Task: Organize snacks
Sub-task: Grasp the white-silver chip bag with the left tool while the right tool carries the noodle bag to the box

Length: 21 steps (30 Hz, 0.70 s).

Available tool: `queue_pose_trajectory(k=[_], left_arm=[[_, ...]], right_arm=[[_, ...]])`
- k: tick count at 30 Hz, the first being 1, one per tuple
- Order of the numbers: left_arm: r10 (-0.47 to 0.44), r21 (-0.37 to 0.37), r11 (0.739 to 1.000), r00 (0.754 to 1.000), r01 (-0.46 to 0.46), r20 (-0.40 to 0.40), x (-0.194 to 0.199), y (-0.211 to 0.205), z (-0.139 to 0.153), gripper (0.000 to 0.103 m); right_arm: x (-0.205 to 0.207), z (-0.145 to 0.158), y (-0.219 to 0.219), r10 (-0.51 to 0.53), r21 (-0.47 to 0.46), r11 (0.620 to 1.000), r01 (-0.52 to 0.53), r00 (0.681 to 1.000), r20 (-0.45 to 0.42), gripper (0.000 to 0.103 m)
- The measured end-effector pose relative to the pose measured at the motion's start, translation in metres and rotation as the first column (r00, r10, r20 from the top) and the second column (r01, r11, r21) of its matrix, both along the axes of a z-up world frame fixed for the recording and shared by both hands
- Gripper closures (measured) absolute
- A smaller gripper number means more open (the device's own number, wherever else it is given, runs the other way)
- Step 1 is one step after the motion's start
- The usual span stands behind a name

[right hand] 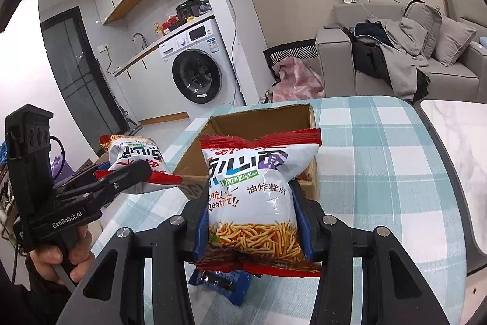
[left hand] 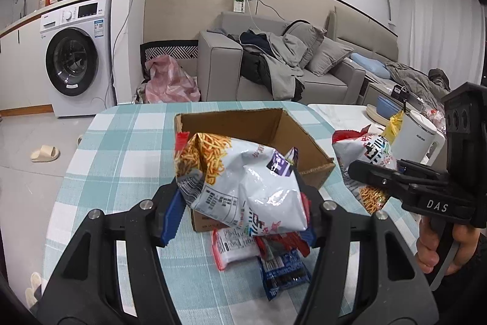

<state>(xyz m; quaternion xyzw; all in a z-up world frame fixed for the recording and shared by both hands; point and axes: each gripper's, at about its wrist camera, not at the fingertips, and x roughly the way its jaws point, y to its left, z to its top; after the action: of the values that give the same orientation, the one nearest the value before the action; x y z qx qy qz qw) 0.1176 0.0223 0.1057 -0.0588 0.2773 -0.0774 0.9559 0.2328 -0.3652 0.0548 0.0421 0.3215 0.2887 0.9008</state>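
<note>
Transfer step: left gripper (left hand: 240,203) and right gripper (right hand: 251,221) each clamp a white crinkled noodle-snack bag (left hand: 240,185) (right hand: 255,197) mid-frame before the open brown cardboard box (left hand: 258,127); next, lower and release inside.

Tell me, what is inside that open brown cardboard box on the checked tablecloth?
The open brown cardboard box shows only bare inner walls. Its floor is hidden by the white crispy-stick snack bags held in front by the left gripper and right gripper.
</note>
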Motion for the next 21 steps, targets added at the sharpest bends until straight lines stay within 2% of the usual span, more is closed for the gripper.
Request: queue_pose_trajectory(k=[8, 21], left_arm=[[0.02, 0.031, 0.999, 1.0, -0.021, 0.003, 0.032, -0.007, -0.003, 0.044], [0.054, 0.036, 0.998, 0.998, -0.053, -0.018, 0.082, -0.006, -0.022, 0.044]], right_arm=[[0.019, 0.005, 0.009, 0.004, -0.004, 1.0, -0.004, 1.0, 0.014, 0.057], [0.055, 0.004, 0.017, -0.004, 0.022, 1.0, 0.003, 1.0, 0.014, 0.057]])
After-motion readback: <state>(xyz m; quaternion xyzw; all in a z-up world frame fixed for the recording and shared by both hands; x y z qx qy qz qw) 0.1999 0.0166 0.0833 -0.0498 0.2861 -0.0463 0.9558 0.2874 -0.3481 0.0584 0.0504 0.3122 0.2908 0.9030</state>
